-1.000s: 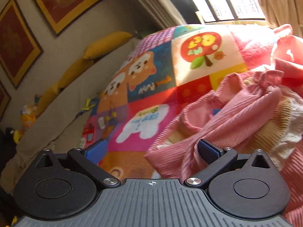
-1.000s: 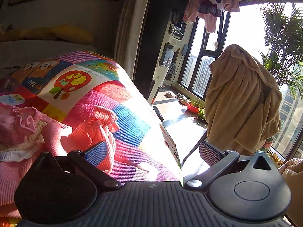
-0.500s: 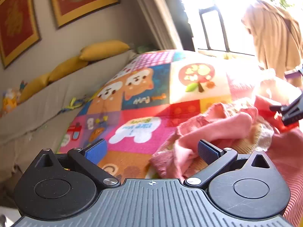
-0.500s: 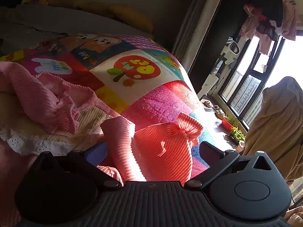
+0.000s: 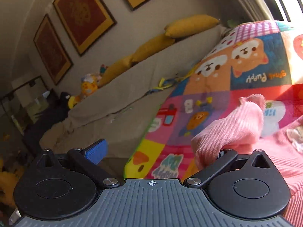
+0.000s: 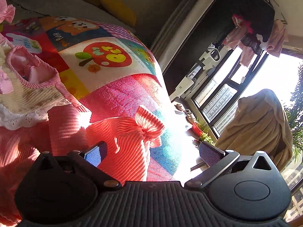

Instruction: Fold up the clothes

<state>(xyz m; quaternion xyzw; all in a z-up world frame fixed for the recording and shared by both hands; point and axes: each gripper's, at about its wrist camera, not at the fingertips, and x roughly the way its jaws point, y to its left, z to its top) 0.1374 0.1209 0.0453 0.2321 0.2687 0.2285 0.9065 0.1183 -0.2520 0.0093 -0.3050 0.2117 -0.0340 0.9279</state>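
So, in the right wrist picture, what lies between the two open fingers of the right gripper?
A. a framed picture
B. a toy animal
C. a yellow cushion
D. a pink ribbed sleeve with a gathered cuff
D: the pink ribbed sleeve with its gathered cuff lies on the colourful play mat, between the spread fingers of the right gripper.

Left claw (image 5: 159,149) and right claw (image 6: 151,152) both gape wide, fingers spread apart.

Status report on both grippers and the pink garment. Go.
Left gripper open, pink sleeve draped over one finger. Right gripper open above other sleeve. Nothing blocking.
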